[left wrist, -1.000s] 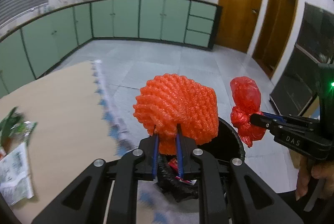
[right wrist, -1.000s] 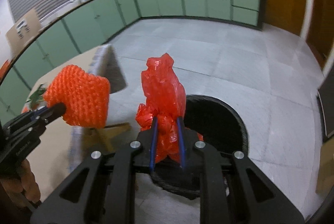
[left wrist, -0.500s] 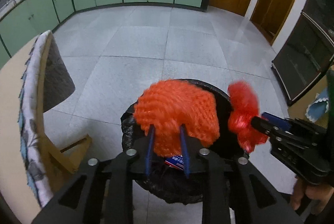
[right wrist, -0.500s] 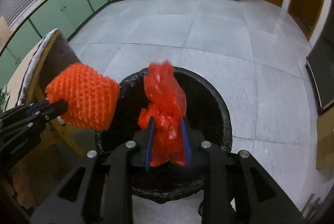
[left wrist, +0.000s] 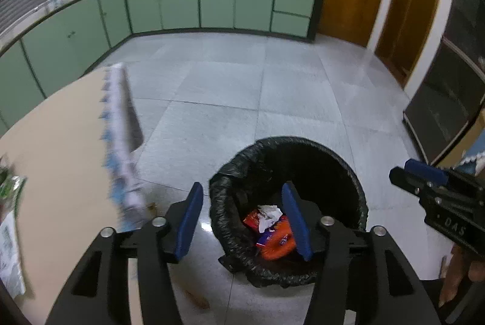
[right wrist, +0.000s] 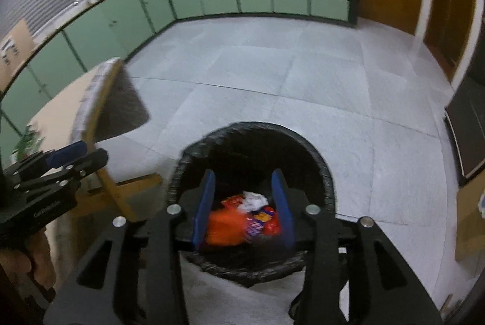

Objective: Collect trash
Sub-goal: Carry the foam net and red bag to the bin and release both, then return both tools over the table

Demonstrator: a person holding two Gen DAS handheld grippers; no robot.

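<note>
Trash now lies in the black-lined bin (left wrist: 288, 203) on the tiled floor (left wrist: 242, 88): an orange foam net (right wrist: 225, 226), a white crumpled scrap (right wrist: 253, 200) and printed snack wrappers (left wrist: 274, 234) sit heaped at the bottom. Both tools hover above the bin mouth, and neither grips anything. The left tool (left wrist: 244, 219) has its blue pads spread wide and released, the bin showing at about 1 o'clock between them. The right tool (right wrist: 244, 208) is likewise released, pads parted, with the heap framed directly between them at 12 o'clock. In the left wrist view the right tool appears at 3 o'clock, just beside the bin rim; in the right wrist view the left tool appears at 9 o'clock, in front of the bench leg.

Judging by this, the drop step looks finished and a fresh pick-up round is due. More litter rests on the bench (left wrist: 60, 143) at 9 o'clock in the left wrist view: green-and-white packaging (left wrist: 9, 185), blurred, and a printed paper (left wrist: 9, 258) below it at 8 o'clock. The next move calls for swinging a released tool over the bench, lowering the pads around one piece and clenching before lifting clear of the cloth edge (left wrist: 121, 149).
</note>
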